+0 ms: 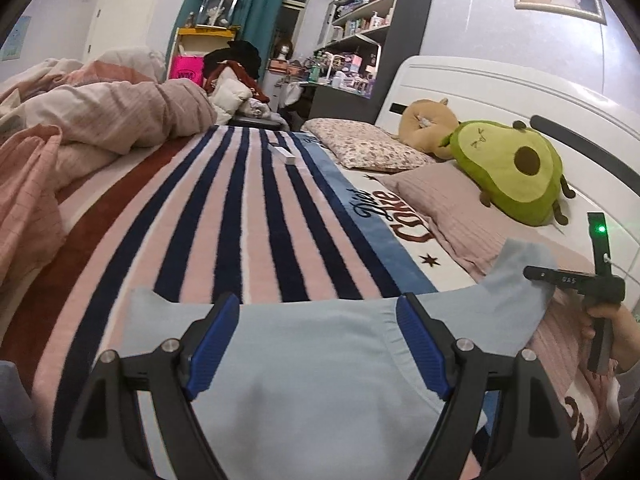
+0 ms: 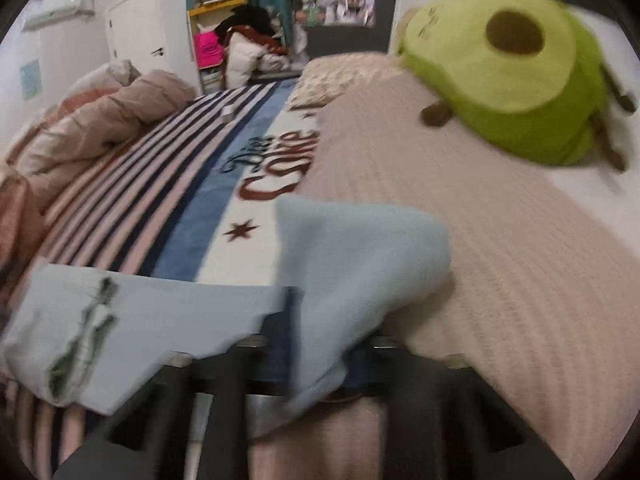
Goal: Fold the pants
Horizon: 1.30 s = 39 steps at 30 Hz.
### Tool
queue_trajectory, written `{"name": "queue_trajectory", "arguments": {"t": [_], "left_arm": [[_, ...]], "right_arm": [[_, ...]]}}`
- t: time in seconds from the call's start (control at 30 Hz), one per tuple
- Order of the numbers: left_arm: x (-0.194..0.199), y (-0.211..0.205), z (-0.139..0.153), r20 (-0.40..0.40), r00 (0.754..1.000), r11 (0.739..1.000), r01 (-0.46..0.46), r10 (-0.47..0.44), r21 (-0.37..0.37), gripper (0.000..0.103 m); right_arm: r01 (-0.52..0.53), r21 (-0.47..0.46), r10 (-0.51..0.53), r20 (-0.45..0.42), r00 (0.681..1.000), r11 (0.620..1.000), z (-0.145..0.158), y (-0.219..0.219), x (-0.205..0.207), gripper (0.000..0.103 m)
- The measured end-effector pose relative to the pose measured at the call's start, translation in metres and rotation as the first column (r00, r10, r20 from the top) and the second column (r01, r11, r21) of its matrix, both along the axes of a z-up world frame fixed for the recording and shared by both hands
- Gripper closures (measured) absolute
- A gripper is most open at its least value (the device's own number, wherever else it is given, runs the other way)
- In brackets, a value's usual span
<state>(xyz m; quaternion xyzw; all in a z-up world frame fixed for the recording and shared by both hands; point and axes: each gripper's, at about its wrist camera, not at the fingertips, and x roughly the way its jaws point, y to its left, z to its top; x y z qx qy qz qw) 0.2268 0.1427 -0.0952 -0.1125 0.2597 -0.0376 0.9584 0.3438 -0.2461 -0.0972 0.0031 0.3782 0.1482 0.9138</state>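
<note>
Left wrist view: the left gripper (image 1: 318,334) has its blue-padded fingers (image 1: 212,344) spread wide apart, poised over the light blue pants (image 1: 304,368) with the waistband area lying between them; whether the pads press on the cloth cannot be told. The pants lie flat across the near edge of the bed, on the striped blanket (image 1: 248,216). At the right edge of this view the right gripper (image 1: 552,280) lifts one corner of the pants.

In the blurred right wrist view, a fold of the blue cloth (image 2: 360,264) rises from between that gripper's fingers, which are closed on it. Beyond the pants the striped blanket runs bare toward the far edge of the bed, apart from a small white box (image 1: 285,155). A heaped quilt (image 1: 80,120) bounds the left side; a pink pillow (image 2: 500,272) and an avocado plush (image 1: 508,168) sit to the right, near the headboard (image 1: 500,88).
</note>
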Motion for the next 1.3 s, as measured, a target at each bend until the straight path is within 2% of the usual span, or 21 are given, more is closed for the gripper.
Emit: {"name": "queue_trajectory", "arguments": {"t": [0.1,0.23,0.37,0.5,0.57,0.7,0.77,0.8,0.83,0.87,0.9,1.07,1.17,1.23,1.3], "left_arm": [[-0.004,0.004,-0.001,0.006,1.000,1.000,-0.012,0.012,-0.008,0.025],[-0.009,0.006,0.003,0.029,1.000,1.000,-0.009,0.010,-0.019,0.025],[-0.014,0.009,0.005,0.041,0.999,0.999,-0.013,0.014,-0.031,0.025],[-0.019,0.009,0.009,0.060,0.998,0.999,-0.005,0.007,-0.034,0.025],[-0.020,0.007,0.011,0.067,0.998,1.000,0.000,0.002,-0.030,0.025],[-0.017,0.006,0.009,0.056,0.998,0.999,0.011,-0.009,-0.035,0.025],[-0.017,0.006,0.007,0.052,0.999,1.000,0.006,-0.005,-0.026,0.025],[-0.016,0.005,0.006,0.049,0.999,1.000,0.004,-0.003,-0.023,0.025],[-0.015,0.006,0.006,0.047,0.999,1.000,0.004,-0.003,-0.023,0.025],[-0.015,0.006,0.005,0.045,0.999,1.000,0.006,-0.005,-0.026,0.025],[-0.014,0.006,0.004,0.043,0.999,1.000,0.008,-0.007,-0.029,0.025],[-0.011,0.003,0.002,0.031,0.999,0.999,0.019,-0.018,-0.025,0.025],[-0.011,0.001,0.001,0.031,0.999,1.000,0.020,-0.019,-0.019,0.025],[-0.010,0.004,0.000,0.027,1.000,1.000,0.012,-0.012,-0.022,0.025],[-0.009,0.006,-0.001,0.023,1.000,0.999,0.009,-0.009,-0.038,0.025]], "right_arm": [[0.023,-0.025,-0.021,0.082,0.996,0.999,0.015,-0.003,-0.013,0.097],[0.058,0.000,-0.058,0.139,0.989,0.998,0.042,-0.020,-0.030,0.097],[0.107,-0.056,-0.094,0.194,0.976,0.993,0.070,-0.036,-0.051,0.098],[0.220,-0.124,-0.191,0.211,0.959,0.968,0.087,-0.071,-0.064,0.100],[0.260,-0.147,-0.230,0.193,0.954,0.954,0.087,-0.089,-0.065,0.101],[0.178,-0.124,-0.173,0.049,0.984,0.976,0.070,-0.097,-0.067,0.101],[0.164,-0.108,-0.164,0.009,0.986,0.981,0.064,-0.095,-0.067,0.100],[0.170,-0.101,-0.171,-0.006,0.985,0.980,0.062,-0.094,-0.065,0.091],[0.179,-0.097,-0.181,-0.015,0.983,0.979,0.061,-0.095,-0.064,0.069],[0.193,-0.088,-0.196,-0.016,0.981,0.977,0.060,-0.097,-0.065,0.055],[0.208,-0.072,-0.210,-0.013,0.978,0.975,0.059,-0.100,-0.067,0.033],[0.221,-0.050,-0.225,-0.097,0.969,0.974,0.034,-0.106,-0.061,0.031],[0.217,-0.061,-0.221,-0.059,0.974,0.974,0.029,-0.104,-0.054,0.028],[0.223,-0.022,-0.224,-0.052,0.973,0.974,0.029,-0.104,-0.049,0.020],[0.199,0.029,-0.197,-0.047,0.979,0.980,0.027,-0.098,-0.042,0.022]]}}
